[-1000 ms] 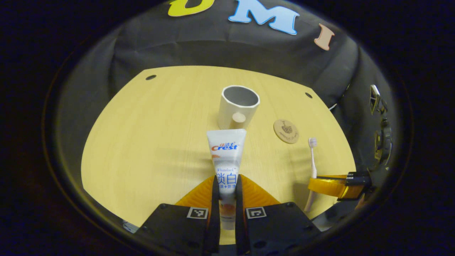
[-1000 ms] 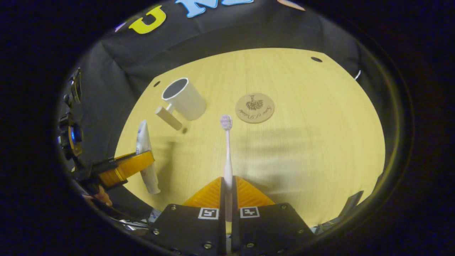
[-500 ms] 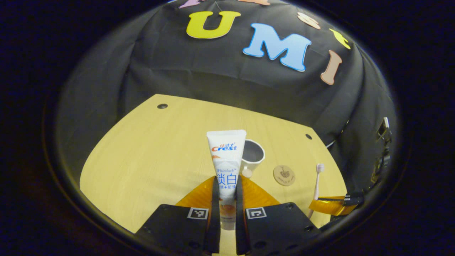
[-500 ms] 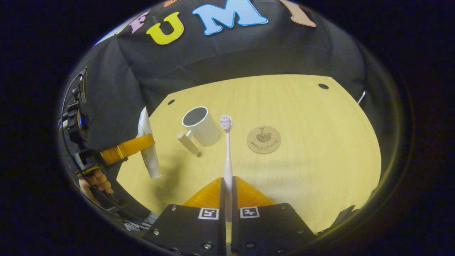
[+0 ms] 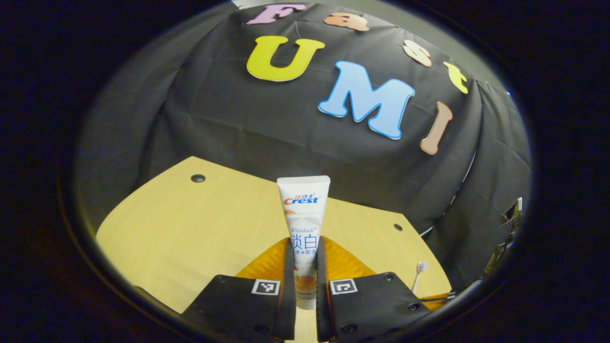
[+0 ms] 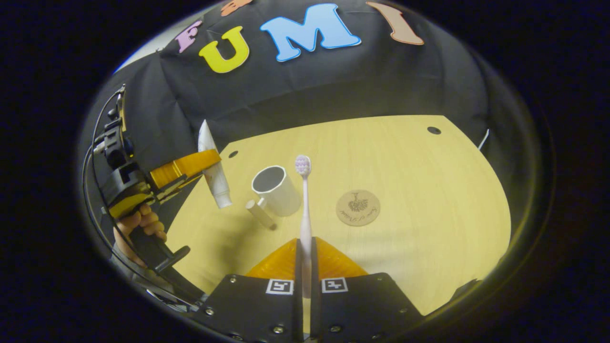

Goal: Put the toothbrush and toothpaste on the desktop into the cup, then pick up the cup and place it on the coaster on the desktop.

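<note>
Wooden desktop (image 6: pixel 405 162) with cup (image 6: pixel 276 190) beside coaster (image 6: pixel 358 207); left gripper (image 5: pixel 302 267) clamped on toothpaste (image 5: pixel 303 219), right gripper (image 6: pixel 305 267) clamped on toothbrush (image 6: pixel 304 200)

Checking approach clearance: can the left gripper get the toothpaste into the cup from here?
Probably yes: the left gripper holds the toothpaste lifted beside the cup, whose mouth is open and unblocked.

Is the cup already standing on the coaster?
No, in the right gripper view the cup stands on the bare desktop, apart from the coaster.
</note>
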Demonstrator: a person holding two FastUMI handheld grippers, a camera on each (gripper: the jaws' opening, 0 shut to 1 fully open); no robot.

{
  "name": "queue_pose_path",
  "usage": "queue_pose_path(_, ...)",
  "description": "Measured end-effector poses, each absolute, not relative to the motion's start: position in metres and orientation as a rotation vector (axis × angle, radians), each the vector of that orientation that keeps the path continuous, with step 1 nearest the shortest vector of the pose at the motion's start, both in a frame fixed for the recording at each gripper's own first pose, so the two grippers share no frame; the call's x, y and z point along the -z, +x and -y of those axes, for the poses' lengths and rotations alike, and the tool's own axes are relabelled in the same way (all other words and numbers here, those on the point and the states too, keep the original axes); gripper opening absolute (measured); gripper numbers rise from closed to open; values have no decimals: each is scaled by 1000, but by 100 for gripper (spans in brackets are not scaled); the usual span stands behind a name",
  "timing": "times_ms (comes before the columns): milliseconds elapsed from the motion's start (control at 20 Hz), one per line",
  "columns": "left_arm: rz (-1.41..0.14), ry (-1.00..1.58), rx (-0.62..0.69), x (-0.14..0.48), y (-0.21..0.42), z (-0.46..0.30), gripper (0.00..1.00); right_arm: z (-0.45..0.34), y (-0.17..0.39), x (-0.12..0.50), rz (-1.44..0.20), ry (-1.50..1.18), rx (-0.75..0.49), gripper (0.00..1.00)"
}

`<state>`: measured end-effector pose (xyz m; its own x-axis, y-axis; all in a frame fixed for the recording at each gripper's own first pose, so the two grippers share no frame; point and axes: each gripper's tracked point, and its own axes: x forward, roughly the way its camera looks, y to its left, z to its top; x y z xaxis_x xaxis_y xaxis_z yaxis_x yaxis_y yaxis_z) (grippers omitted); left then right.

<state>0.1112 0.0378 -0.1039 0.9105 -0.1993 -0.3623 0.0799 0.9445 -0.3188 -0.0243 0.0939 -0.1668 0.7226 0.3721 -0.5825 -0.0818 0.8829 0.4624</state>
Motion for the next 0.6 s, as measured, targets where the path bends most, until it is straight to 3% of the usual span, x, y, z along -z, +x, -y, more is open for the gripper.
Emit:
queue_pose_path(250, -320, -295, 196, 100, 149, -17, 23, -87, -28, 166, -720, 416, -228, 7)
queue_pose_path(600, -364, -272, 210, 138, 189, -3, 23, -77, -27, 158, -718, 456, -182, 7)
